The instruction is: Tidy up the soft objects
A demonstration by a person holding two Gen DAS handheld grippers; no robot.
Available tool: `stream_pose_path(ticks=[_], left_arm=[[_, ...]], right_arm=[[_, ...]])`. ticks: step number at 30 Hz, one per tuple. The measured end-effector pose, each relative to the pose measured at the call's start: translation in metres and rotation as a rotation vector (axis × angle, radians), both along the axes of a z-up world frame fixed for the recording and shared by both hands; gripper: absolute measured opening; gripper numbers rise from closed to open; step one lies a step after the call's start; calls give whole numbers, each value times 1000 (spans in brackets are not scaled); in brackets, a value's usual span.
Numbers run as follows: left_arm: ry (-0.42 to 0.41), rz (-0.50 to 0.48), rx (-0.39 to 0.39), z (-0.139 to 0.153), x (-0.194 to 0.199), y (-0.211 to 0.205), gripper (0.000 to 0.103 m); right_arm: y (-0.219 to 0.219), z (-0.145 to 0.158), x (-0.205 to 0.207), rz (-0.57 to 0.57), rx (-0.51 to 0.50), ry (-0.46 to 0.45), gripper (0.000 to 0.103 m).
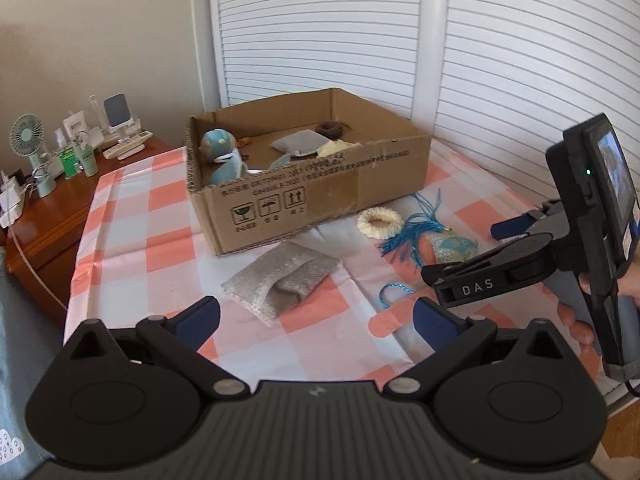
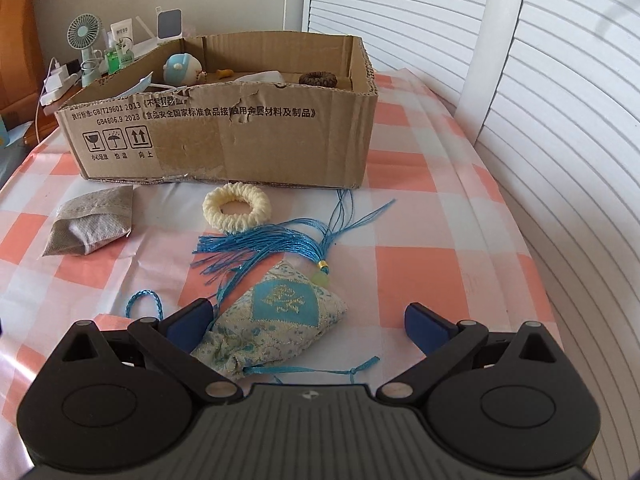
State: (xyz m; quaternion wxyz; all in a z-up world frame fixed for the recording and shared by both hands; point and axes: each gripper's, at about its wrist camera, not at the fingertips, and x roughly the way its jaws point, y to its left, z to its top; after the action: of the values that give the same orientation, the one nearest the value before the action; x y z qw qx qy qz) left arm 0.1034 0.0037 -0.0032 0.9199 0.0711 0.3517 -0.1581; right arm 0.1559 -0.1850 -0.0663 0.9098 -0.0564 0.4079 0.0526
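A cardboard box (image 1: 320,192) (image 2: 224,136) stands on the checked tablecloth and holds a blue plush toy (image 1: 222,156), a grey pouch and scrunchies. In front of it lie a grey fabric pouch (image 1: 280,280) (image 2: 90,220), a cream scrunchie (image 1: 380,222) (image 2: 236,208) and a blue embroidered sachet (image 2: 280,316) (image 1: 454,248) with a blue tassel (image 2: 260,248). My left gripper (image 1: 316,320) is open and empty, just short of the grey pouch. My right gripper (image 2: 308,324) is open, its jaws on either side of the sachet; it also shows in the left wrist view (image 1: 472,256).
A wooden side table (image 1: 48,216) at the left carries a small fan (image 1: 30,148), bottles and chargers. White louvred doors (image 1: 520,60) stand behind and to the right of the table. The pink and white checked tablecloth (image 1: 140,240) covers the table.
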Motion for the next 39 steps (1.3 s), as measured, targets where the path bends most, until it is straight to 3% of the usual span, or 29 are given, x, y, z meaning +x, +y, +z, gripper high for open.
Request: stream_pose_path(ticks=[6, 12, 16, 21, 27, 30, 35, 39], left_arm=[[65, -139, 44, -27, 8, -20, 102], [147, -220, -4, -44, 19, -26, 102], [140, -292, -20, -46, 22, -31, 98], [123, -380, 37, -45, 26, -40, 68], [95, -476, 86, -41, 31, -49, 46], [113, -511, 69, -41, 37, -50, 32], [118, -513, 68, -40, 34, -50, 18], [114, -470, 60, -38, 25, -40, 17]], right_arm=[[-8, -1, -2, 22, 3, -8, 103], [-10, -1, -1, 34, 7, -6, 103], [-10, -1, -1, 39, 7, -4, 103], [-11, -1, -1, 47, 7, -4, 103], [-12, -1, -1, 48, 8, -5, 103], [-12, -1, -1, 48, 8, -6, 103], [-11, 0, -1, 48, 8, -7, 103], [-11, -1, -1, 48, 8, -9, 103]])
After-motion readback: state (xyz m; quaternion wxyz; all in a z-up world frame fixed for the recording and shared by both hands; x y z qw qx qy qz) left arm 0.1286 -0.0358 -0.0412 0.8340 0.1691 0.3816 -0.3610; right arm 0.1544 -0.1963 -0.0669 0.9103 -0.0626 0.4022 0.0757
